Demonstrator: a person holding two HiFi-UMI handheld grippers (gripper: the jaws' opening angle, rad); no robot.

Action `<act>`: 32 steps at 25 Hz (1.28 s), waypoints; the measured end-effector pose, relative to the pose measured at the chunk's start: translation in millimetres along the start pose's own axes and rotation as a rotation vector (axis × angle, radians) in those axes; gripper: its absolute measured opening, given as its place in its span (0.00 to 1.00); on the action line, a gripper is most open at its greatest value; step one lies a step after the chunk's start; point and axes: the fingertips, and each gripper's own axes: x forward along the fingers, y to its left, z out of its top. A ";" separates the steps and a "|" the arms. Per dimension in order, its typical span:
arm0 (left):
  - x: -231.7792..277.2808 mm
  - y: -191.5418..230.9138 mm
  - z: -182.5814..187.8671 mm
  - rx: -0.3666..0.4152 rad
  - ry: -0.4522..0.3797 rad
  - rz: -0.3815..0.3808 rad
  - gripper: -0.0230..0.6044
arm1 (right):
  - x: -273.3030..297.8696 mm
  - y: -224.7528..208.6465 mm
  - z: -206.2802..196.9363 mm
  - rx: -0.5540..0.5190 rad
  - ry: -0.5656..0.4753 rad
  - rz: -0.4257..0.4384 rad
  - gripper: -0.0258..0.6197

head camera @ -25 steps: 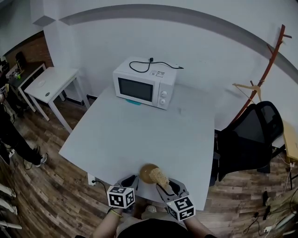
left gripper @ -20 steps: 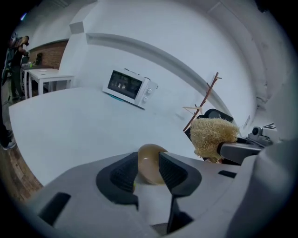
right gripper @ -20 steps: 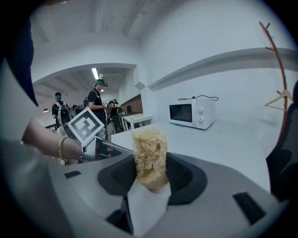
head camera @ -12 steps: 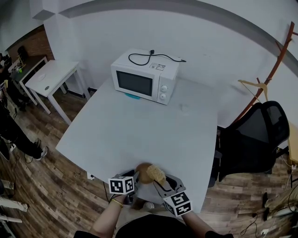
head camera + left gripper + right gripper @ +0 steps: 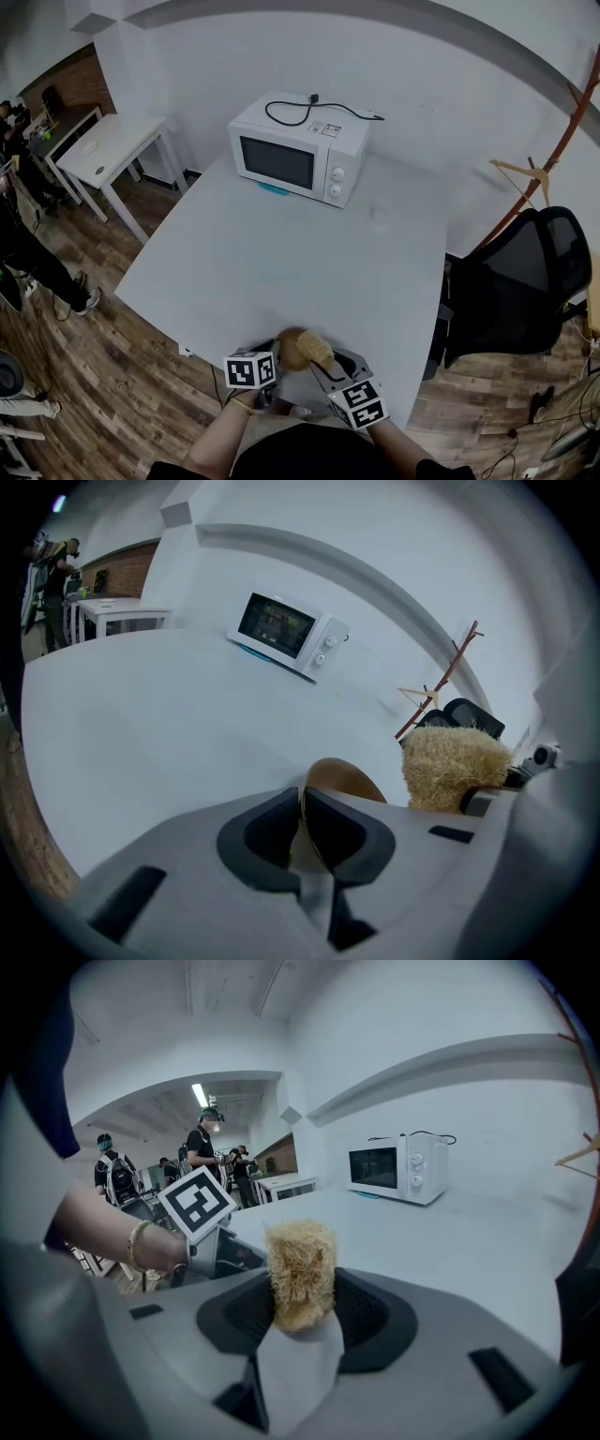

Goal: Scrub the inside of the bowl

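Bowl (image 5: 342, 778), brown, is at the near edge of the grey table (image 5: 281, 253), its rim pinched by the left gripper (image 5: 302, 801), whose jaws have just been closing on it; just to its right the right gripper (image 5: 300, 1312) clamps a straw-coloured scrubber (image 5: 300, 1265), microwave (image 5: 298, 159) at the far side
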 end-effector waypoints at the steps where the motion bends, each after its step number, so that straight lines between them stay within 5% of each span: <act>1: -1.4 -0.4 1.2 0.005 -0.007 0.003 0.10 | 3.7 1.0 -2.3 -0.011 0.015 0.006 0.31; 17: -28.1 -27.6 15.6 0.044 -0.097 -0.040 0.10 | 35.5 4.0 -28.7 -0.126 0.194 0.026 0.31; 32: -27.7 -44.9 19.0 0.166 -0.082 -0.078 0.10 | 38.5 11.7 -25.6 -0.116 0.202 0.066 0.31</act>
